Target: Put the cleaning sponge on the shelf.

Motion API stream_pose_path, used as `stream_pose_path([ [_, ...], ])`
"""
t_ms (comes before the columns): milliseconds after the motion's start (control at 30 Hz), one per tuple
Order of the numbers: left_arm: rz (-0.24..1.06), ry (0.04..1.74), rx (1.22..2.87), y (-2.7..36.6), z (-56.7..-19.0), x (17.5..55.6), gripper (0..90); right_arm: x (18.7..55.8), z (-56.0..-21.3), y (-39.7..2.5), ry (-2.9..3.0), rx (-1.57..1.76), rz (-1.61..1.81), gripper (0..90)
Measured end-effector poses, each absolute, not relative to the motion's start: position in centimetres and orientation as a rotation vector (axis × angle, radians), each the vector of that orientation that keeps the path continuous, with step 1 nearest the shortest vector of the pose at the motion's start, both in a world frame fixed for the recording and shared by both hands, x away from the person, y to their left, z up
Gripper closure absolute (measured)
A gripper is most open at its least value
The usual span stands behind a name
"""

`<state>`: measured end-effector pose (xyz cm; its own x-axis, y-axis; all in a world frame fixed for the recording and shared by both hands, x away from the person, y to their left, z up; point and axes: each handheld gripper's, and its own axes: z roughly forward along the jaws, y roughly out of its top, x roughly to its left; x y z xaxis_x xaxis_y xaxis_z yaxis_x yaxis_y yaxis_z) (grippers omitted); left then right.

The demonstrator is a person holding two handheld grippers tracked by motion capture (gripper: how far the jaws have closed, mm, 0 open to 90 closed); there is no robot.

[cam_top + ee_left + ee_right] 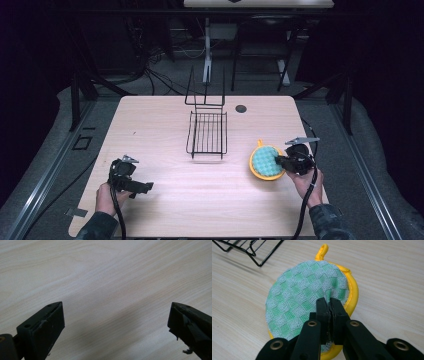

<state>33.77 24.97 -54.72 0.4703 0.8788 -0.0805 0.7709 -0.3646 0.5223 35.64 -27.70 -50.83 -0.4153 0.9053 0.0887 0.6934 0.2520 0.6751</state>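
Right tool pinches the round pad near the wire rack

The right tool (pixel 328 305) is squeezed tight on the green and yellow pad (pixel 299 300), which lies on the table (pixel 165 200). It grips only a fold, so the pad could slip. The left tool (pixel 116 317) is wide and holds nothing. The rack (pixel 207 132) stands nearby.

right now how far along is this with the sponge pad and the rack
Early stage. Done: the right tool is shut on the near edge of the green and yellow sponge pad, pinching up a fold. The pad looks to be resting on the table. Left, likely: carrying it to the black wire rack. The left tool is open over bare wood.
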Motion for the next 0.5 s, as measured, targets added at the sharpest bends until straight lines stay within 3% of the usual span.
stream_pose_path([
  [500, 0.304, 1.326, 2.237, 24.7, -54.8, 33.9, 0.1, 35.1, -49.1, -27.0, 2.198, 1.43, 0.992, 87.2],
])
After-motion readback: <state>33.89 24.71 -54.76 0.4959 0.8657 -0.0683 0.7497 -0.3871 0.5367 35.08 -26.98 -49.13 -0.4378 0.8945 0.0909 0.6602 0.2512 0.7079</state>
